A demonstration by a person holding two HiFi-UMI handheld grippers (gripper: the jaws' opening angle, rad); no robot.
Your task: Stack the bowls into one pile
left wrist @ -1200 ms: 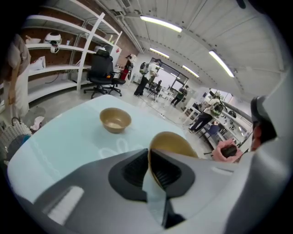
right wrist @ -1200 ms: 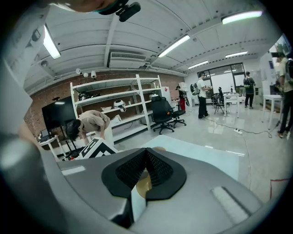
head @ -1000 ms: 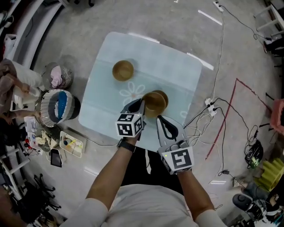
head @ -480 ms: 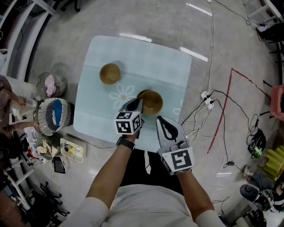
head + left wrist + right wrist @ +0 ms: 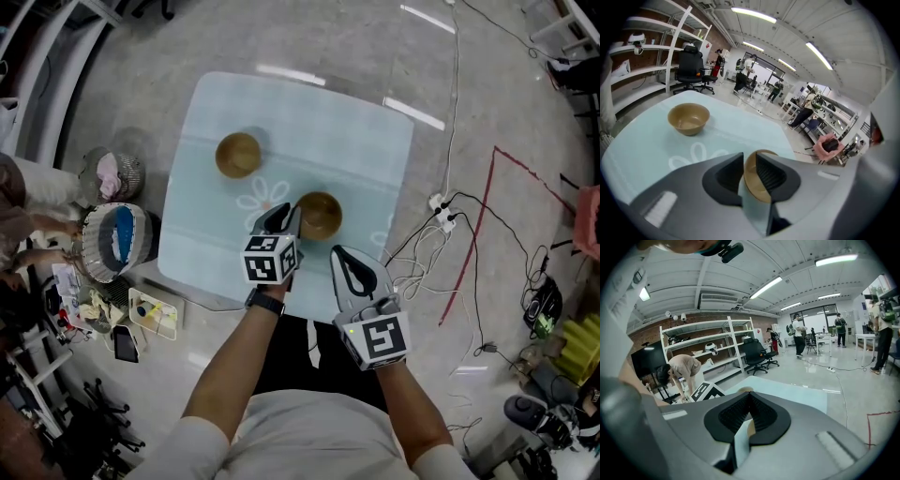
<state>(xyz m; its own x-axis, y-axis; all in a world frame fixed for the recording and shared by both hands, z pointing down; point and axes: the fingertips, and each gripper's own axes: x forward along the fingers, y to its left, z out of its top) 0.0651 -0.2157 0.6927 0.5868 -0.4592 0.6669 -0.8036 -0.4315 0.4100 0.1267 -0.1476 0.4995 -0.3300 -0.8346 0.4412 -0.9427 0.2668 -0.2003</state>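
Tan-brown and smooth, two round bowls sit on the pale blue-green table [image 5: 361,141], whose top carries a white flower outline. The far bowl [image 5: 238,155] stands upright toward the table's back-left part, well apart from both grippers, with its glossy inside bare. The near bowl [image 5: 322,214] rests close to the front edge, just beside the flower. Whether another bowl is nested under it cannot be told.

The left gripper [image 5: 292,215] has its ribbed black pads clamped on this bowl's near-left rim, one pad inside the wall and one outside. The right gripper [image 5: 337,253] hangs over the table's front edge, near that bowl but apart from it. Its jaws are pressed together at the tips with nothing between them.

On the grey floor left of the table, a round woven basket [image 5: 114,234] holds something blue and white. A smaller mesh basket [image 5: 120,172] holds pink cloth, and a shallow tray [image 5: 155,307] holds small oddments.
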